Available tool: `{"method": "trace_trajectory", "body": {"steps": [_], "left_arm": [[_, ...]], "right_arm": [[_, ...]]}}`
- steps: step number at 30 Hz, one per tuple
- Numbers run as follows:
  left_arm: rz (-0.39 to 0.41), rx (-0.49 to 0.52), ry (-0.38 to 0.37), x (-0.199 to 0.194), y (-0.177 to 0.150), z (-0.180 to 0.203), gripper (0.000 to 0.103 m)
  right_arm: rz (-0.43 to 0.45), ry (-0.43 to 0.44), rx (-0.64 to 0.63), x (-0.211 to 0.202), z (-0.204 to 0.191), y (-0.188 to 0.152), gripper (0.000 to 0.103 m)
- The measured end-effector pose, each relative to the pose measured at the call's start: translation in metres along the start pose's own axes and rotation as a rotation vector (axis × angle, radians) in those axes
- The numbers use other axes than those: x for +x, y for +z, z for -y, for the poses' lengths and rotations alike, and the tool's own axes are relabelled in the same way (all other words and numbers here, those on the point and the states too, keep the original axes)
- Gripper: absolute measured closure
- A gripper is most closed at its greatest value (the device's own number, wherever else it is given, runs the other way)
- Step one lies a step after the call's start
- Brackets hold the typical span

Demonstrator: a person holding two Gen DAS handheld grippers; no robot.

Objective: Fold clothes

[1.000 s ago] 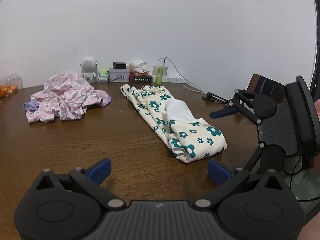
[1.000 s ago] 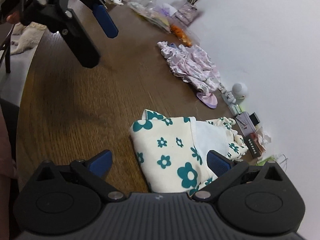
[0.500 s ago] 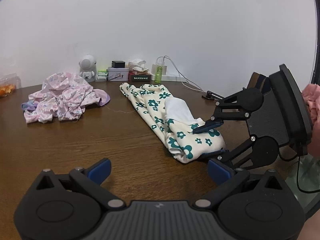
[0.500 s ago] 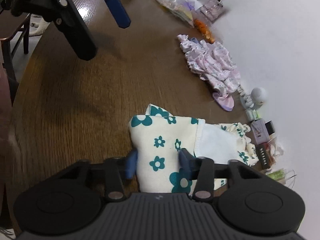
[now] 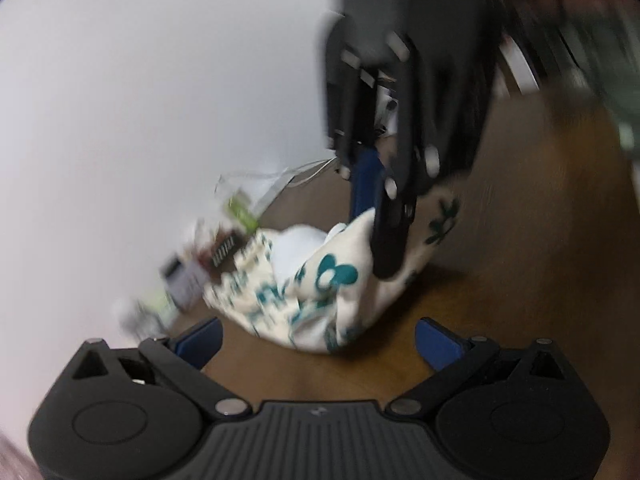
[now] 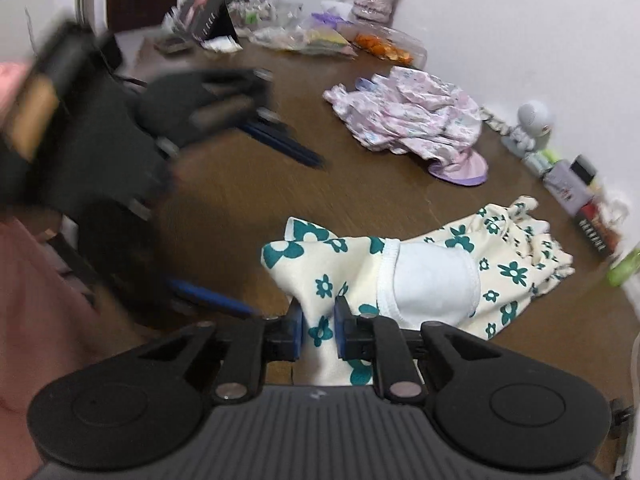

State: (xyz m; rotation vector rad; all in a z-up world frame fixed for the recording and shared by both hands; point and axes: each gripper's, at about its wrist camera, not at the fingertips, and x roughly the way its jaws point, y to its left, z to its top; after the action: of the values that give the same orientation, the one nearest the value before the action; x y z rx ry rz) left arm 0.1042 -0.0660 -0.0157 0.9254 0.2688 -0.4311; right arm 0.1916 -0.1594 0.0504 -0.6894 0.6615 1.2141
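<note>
**Right gripper pinches the floral garment; left one waits spread**

The floral garment (image 6: 436,264) lies long on the table (image 6: 248,192), its far end near the clutter by the wall. The right gripper (image 6: 318,330) has its fingers pressed together on the near end, with cloth bunched between the pads and lifted slightly off the wood. The left gripper (image 5: 318,338) is spread, with nothing between its fingers, and points at the same end from close by; its view is blurred. A pink garment (image 6: 404,120) sits crumpled well apart, further along the table.

Risks, as I judge them:
- The pinch takes a small bunch near the hem, possibly only one layer, so a pull could drag the layers apart instead of carrying the end over.
- With only one corner held, the fold may skew.
- The two grippers are close, so they could knock together.
- A long sweep toward the wall might brush the clutter.
</note>
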Motion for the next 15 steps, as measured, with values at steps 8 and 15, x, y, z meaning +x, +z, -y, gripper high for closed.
{"method": "trace_trajectory", "body": {"steps": [8,15], "left_arm": [[0.122,0.368,-0.169,-0.008,0.007,0.022,0.070],[0.011,0.093,-0.421,-0.005,0.003,-0.011,0.074]], "right_arm": [[-0.017,0.173,0.008,-0.028,-0.014,0.006,0.088],[0.086,0.086,0.009,-0.054,-0.039,-0.030,0.010]]}}
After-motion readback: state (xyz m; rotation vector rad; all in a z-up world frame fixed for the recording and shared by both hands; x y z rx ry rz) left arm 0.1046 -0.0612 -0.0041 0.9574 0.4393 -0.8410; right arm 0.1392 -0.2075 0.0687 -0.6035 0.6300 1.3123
